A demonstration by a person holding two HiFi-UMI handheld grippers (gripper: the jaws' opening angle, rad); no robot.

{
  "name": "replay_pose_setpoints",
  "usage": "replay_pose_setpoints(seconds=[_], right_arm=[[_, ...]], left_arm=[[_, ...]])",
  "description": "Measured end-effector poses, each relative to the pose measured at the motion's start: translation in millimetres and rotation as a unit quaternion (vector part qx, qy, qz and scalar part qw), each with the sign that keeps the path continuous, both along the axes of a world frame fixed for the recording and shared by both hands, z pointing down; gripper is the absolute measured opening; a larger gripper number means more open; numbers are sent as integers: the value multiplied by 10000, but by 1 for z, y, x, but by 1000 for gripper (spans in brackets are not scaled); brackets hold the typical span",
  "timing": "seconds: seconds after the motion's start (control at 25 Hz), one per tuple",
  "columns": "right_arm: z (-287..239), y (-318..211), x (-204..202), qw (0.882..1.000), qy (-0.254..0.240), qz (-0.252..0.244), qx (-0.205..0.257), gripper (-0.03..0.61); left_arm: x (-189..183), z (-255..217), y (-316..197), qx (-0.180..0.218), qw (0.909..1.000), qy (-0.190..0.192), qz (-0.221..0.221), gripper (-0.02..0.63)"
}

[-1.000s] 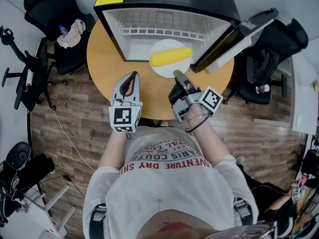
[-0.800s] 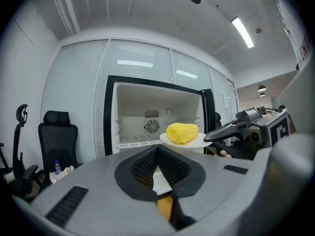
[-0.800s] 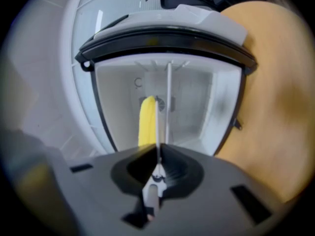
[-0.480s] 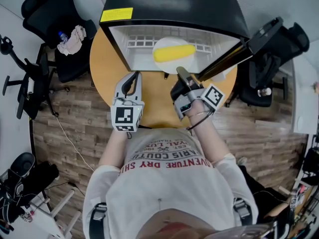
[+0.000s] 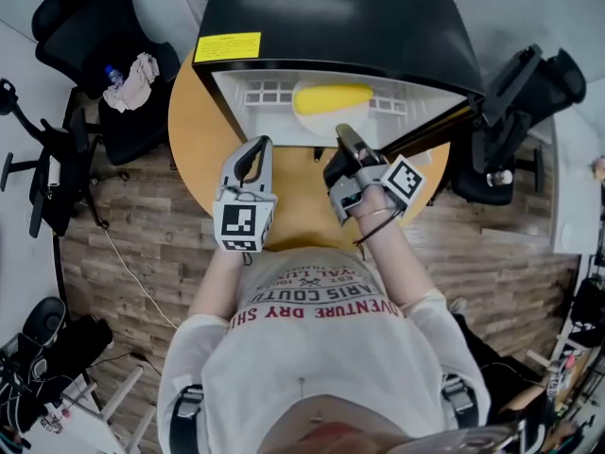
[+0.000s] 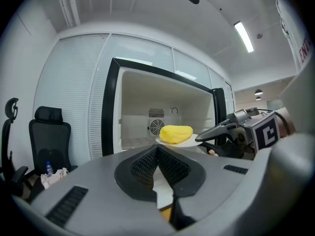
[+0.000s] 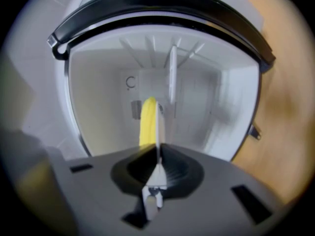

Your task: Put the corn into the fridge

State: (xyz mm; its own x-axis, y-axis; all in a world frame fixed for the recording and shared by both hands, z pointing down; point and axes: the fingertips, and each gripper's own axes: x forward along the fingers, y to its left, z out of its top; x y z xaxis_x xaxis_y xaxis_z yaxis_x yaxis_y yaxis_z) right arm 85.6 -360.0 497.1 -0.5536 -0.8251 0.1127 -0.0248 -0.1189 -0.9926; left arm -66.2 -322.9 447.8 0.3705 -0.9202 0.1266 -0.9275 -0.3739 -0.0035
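A yellow corn cob [image 5: 333, 97] lies on a white plate [image 5: 312, 116], and my right gripper [image 5: 342, 134] is shut on the plate's near rim. Plate and corn sit inside the opening of the black mini fridge [image 5: 331, 17], whose door [image 5: 506, 78] hangs open to the right. Seen from the right gripper view, the plate [image 7: 159, 124] stands edge-on between the jaws, with the corn [image 7: 146, 122] on its left and the white fridge interior behind. My left gripper [image 5: 257, 146] is shut and empty, hovering over the table left of the right one. From the left gripper view, the corn [image 6: 175, 133] appears in the fridge mouth.
The fridge stands on a round wooden table [image 5: 198, 130]. A white wire rack [image 7: 173, 77] sits inside the fridge. Black office chairs [image 5: 104, 55] stand left and another [image 5: 492, 149] right of the table. Cables lie on the wooden floor [image 5: 123, 253].
My right gripper has carried the plate with the corn forward, from just outside the fridge opening to inside it. The left gripper has hardly moved.
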Motion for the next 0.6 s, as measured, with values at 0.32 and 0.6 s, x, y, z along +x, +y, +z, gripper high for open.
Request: replay_pose_setpoints(seconds=[0.32,0.6], right_arm=[[4,-16,0,9999,1,110,-97,46],[12,-25,0,9997,-9,158,-162,46]], left_arm=[[2,9,-11,-110,9999,22,80,28],[1,14,-19,-133,9999,6,54,29]])
